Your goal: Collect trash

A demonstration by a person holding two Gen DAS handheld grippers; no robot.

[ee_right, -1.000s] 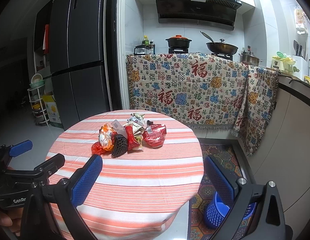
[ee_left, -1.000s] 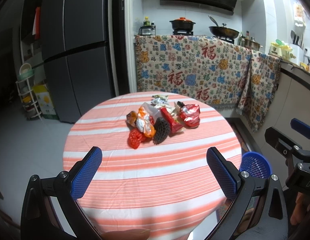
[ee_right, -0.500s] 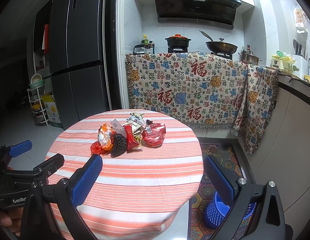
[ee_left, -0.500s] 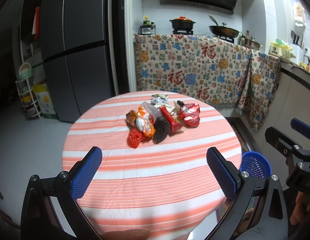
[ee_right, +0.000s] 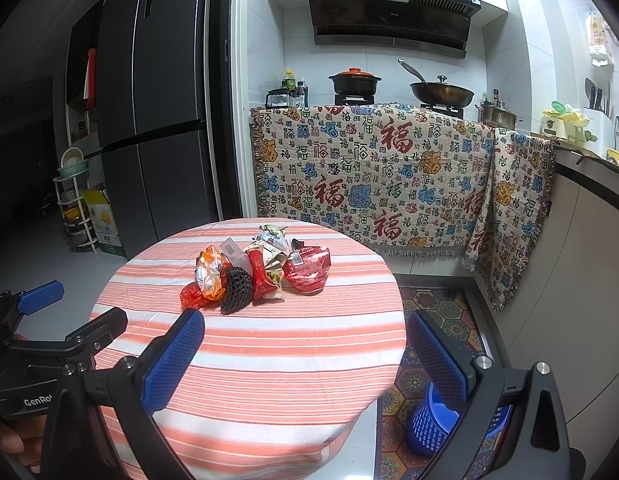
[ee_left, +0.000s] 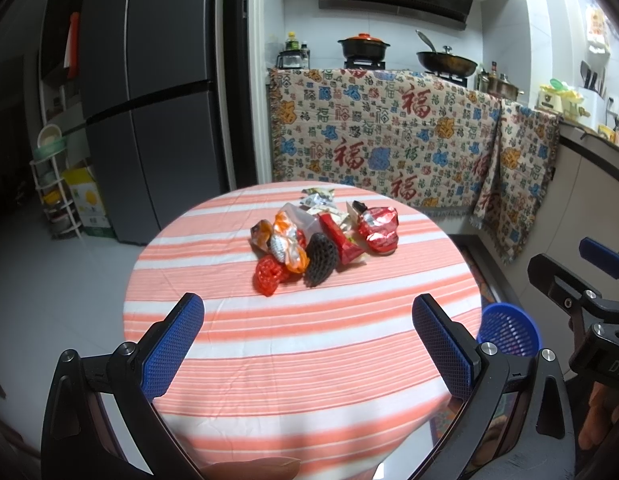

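Ahead of both tools, the round orange-striped worktop lies bare up to the heap of crumpled snack wrappers. A blue mesh plastic basket stands on the floor, low right of the right tool.

Kitchen, white tiled walls & pale tile floor. Dark fridge at left, rack beside it. Range hood over stove w/ pot & wok. Patterned blanket draped over counter front. Patterned rug beside round table w/ striped cloth.
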